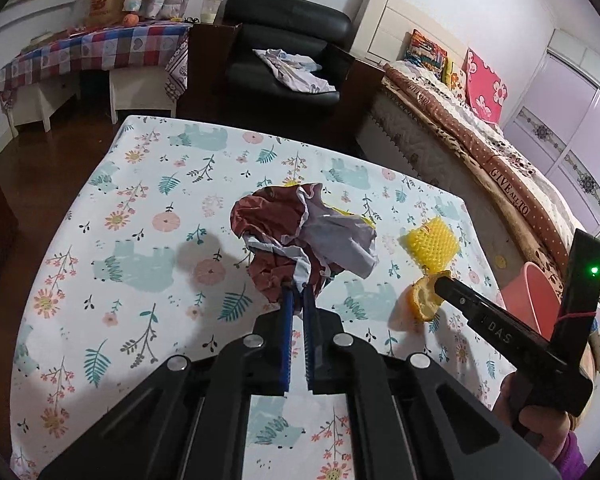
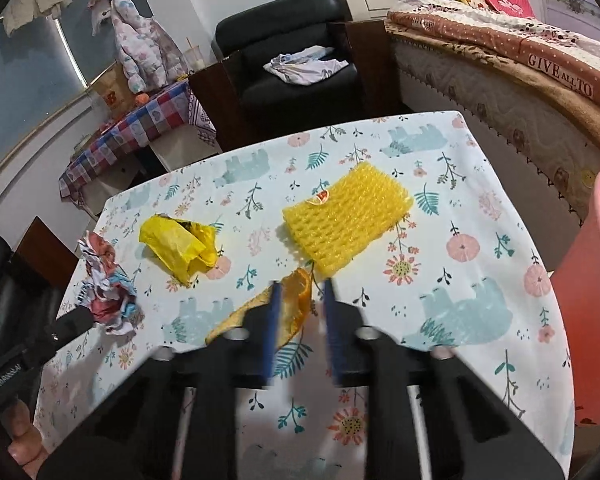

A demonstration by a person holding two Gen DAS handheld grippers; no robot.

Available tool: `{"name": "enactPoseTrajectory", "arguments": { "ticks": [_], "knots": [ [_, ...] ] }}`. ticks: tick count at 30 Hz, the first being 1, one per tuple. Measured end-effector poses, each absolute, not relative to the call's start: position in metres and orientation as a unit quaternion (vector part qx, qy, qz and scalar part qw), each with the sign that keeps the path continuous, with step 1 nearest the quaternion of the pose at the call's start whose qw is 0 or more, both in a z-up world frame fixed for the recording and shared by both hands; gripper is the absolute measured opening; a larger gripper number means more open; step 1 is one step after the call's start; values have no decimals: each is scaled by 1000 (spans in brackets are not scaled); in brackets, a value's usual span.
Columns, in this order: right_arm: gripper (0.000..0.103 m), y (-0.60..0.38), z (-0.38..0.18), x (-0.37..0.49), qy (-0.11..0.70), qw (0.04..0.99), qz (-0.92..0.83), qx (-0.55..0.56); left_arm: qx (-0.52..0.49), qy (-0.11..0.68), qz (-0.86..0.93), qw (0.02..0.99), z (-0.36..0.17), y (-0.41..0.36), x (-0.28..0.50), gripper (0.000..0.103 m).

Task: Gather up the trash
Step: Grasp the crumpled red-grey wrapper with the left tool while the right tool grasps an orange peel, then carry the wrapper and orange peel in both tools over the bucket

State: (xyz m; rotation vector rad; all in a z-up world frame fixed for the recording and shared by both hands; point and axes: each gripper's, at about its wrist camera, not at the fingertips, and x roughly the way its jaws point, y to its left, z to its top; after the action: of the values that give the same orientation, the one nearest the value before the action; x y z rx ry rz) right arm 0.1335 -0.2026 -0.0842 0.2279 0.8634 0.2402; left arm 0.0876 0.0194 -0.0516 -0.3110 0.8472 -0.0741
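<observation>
Left hand-held gripper [image 1: 298,286] pinches the crumpled wrapper [image 1: 300,236] above mid-table [image 2: 480,208]; right hand-held gripper [image 2: 300,286] closes on orange peel [image 2: 296,304]. Carry both to the pink bin [image 2: 592,280] at three o'clock, gripping firmly

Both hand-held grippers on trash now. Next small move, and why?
Probably carry the left hand-held gripper, shut on the crumpled wrapper, toward the pink bin at the table's right edge; the right hand-held gripper sits at the orange peel, grip unclear.
</observation>
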Motion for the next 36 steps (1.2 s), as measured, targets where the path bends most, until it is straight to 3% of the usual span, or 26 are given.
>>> {"name": "enactPoseTrajectory", "arguments": {
  "ticks": [4, 36],
  "knots": [
    [5, -205, -78, 124, 404, 900, 119, 109, -151, 407, -37, 900, -49, 20, 82, 4],
    [5, -276, -5, 9, 309, 938, 83, 134, -118, 363, -108, 918, 0, -45, 22, 4]
  ]
}}
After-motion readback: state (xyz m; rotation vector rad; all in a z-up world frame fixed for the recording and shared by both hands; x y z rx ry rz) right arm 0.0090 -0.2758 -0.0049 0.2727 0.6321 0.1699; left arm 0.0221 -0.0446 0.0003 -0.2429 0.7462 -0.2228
